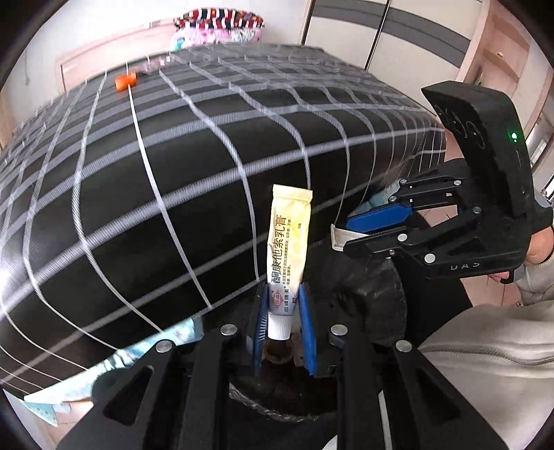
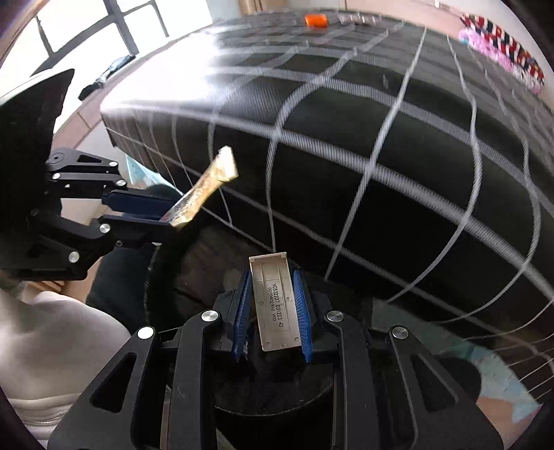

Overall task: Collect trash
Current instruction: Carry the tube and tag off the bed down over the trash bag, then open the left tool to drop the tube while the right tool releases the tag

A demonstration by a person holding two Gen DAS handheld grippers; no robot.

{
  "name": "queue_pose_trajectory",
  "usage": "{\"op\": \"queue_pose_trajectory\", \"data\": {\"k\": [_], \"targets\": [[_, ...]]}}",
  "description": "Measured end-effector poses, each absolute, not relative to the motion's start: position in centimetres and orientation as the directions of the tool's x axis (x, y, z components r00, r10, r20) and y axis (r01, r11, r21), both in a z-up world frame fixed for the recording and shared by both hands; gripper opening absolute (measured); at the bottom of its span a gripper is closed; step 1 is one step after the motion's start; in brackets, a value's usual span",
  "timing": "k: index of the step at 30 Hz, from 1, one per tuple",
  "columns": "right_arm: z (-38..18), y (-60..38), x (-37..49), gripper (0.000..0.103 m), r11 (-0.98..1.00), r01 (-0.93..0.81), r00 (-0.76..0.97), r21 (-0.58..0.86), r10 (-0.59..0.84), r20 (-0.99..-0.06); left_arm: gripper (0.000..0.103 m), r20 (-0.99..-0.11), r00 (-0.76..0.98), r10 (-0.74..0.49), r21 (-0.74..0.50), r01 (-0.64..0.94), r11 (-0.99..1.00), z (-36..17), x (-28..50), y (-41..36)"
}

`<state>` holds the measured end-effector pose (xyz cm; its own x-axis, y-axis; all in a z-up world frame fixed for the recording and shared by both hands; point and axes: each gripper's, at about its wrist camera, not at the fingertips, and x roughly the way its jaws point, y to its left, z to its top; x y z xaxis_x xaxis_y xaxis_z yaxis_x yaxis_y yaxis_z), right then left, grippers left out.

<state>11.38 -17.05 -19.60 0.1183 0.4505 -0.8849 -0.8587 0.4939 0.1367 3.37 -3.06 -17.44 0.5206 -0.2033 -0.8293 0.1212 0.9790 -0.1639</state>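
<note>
My left gripper [image 1: 284, 294] is shut on a yellow-and-white ointment tube [image 1: 289, 235], gripped near its white cap, crimped end pointing up. My right gripper [image 2: 271, 277] is shut on a flat beige plastic cover [image 2: 277, 304] with printed codes. Each wrist view shows the other hand: the right gripper [image 1: 346, 232] with the cover's end [image 1: 337, 239] sticking out, and the left gripper [image 2: 173, 213] with the tube [image 2: 207, 187]. Both grippers point steeply down beside the bed, over a dark bag-lined bin [image 2: 194, 273] whose rim [image 1: 381, 294] shows below the fingers.
A bed with a black, white-gridded cover [image 1: 173, 173] fills both views. A small orange item [image 1: 125, 82] lies far back on the cover, also visible as an orange item [image 2: 315, 19]. Folded striped bedding [image 1: 218, 26] lies at the head. Light-blue printed paper [image 1: 104, 363] lies by the bed's edge. A person's beige sleeve [image 1: 484, 363] is close.
</note>
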Motion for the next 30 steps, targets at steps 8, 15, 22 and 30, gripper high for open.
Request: {"op": "queue_pose_trajectory", "data": {"k": [8,15,22,30], "targets": [[-23.6,-17.0,11.7,0.025,0.534,-0.829,0.068,0.165,0.39,-0.918,0.018,-0.878,0.431,-0.209,-0.188,0.091,0.978,-22.2,3.7,-3.2],[-25.1,-16.4,12.0,0.025,0.542,-0.821,0.048,0.181,0.381,-0.923,0.018,-0.896,0.382,-0.227,-0.214,0.078,0.974,-24.6,4.4,-3.9],[-25.7,-15.7,12.1,0.025,0.535,-0.828,0.057,0.168,0.379,-0.924,0.018,-0.903,0.358,-0.236,-0.218,0.09,0.972,-25.2,4.9,-4.4],[-24.9,-16.2,12.8,0.038,0.554,-0.808,0.055,0.199,0.407,-0.912,0.018,-0.896,0.376,-0.235,-0.21,0.107,0.972,-24.5,4.9,-4.9]]}}
